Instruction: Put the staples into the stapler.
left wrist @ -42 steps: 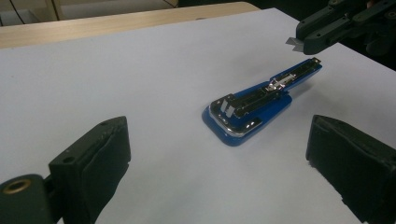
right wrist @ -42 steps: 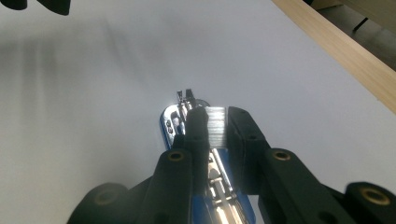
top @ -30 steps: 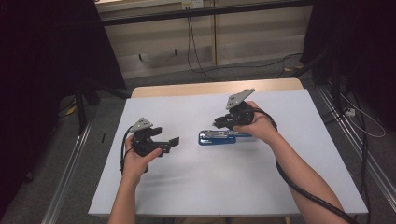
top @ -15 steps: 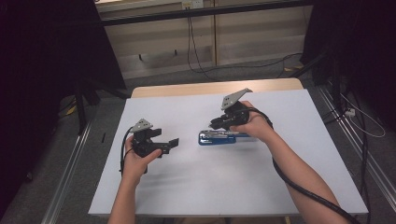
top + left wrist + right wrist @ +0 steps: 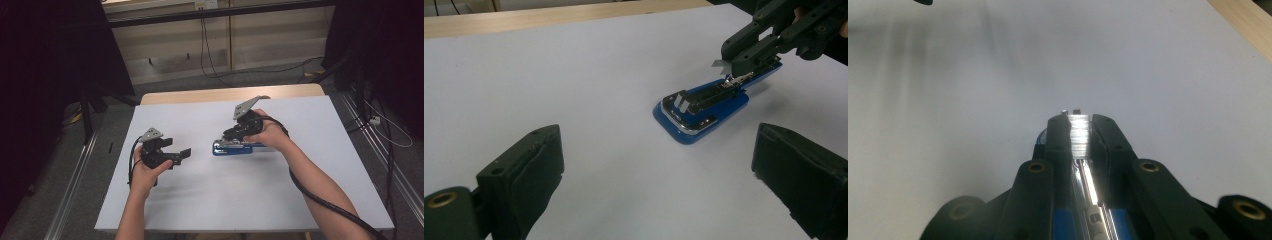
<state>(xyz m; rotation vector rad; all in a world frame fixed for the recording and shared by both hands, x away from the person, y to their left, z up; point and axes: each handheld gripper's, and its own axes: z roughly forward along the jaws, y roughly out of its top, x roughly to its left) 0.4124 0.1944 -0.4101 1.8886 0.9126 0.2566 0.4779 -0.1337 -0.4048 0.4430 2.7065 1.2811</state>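
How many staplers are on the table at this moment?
1. The blue stapler lies near the middle of the white table, under the right gripper. The left gripper hovers beside it.

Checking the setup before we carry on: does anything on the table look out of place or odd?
The blue stapler lies opened out flat on the white table, its metal staple track bared. The right gripper is shut on a silvery strip, seemingly staples, above that track. The left gripper is open, apart from it.

Blue stapler (image 5: 1068, 222): body largely hidden behind the right gripper (image 5: 1078, 125) in its own view. Left gripper (image 5: 659, 180): jaw bases cut off by the lower picture edge. Metal strip's (image 5: 1079, 135) identity unclear.
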